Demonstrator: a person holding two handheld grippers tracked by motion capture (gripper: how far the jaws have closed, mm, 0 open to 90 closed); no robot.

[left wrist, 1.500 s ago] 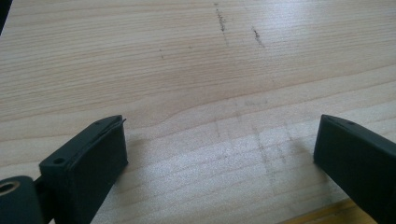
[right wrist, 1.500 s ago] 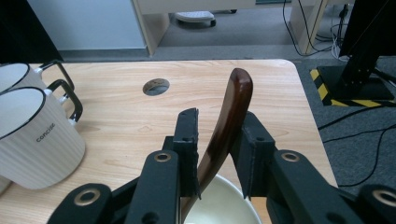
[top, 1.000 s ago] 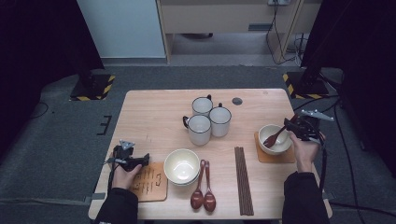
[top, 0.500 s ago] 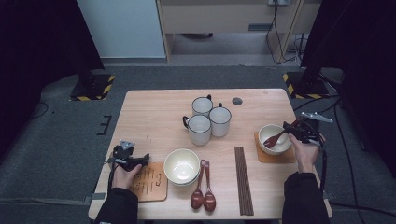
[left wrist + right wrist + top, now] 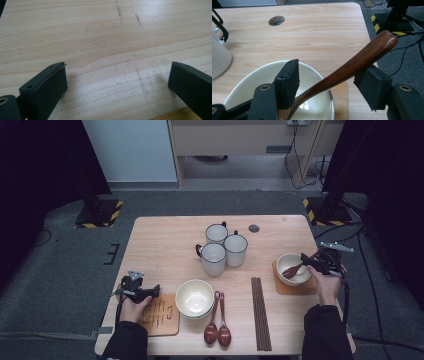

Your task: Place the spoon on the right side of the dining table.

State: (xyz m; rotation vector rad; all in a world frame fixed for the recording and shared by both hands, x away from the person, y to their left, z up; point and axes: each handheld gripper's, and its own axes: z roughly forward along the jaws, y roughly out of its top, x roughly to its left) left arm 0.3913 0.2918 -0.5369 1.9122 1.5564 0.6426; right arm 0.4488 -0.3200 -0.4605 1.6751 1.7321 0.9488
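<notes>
Spoon (image 5: pixel 352 66) sits bowl-down in the white bowl (image 5: pixel 244 82), handle slanting up between my right gripper (image 5: pixel 332 82) jaws, which have just been opening off it. Release step, I reckon; next, back out cleanly. Left gripper (image 5: pixel 117 82) gapes empty.

We see our left gripper (image 5: pixel 117 82) with jaws spread wide at the lower corners of the frame, nothing between them, over the bare wooden table (image 5: pixel 105 37); faint dark scratches mark its upper middle.

Print on wooden board (image 5: pixel 161 312) too small; unreadable.
</notes>
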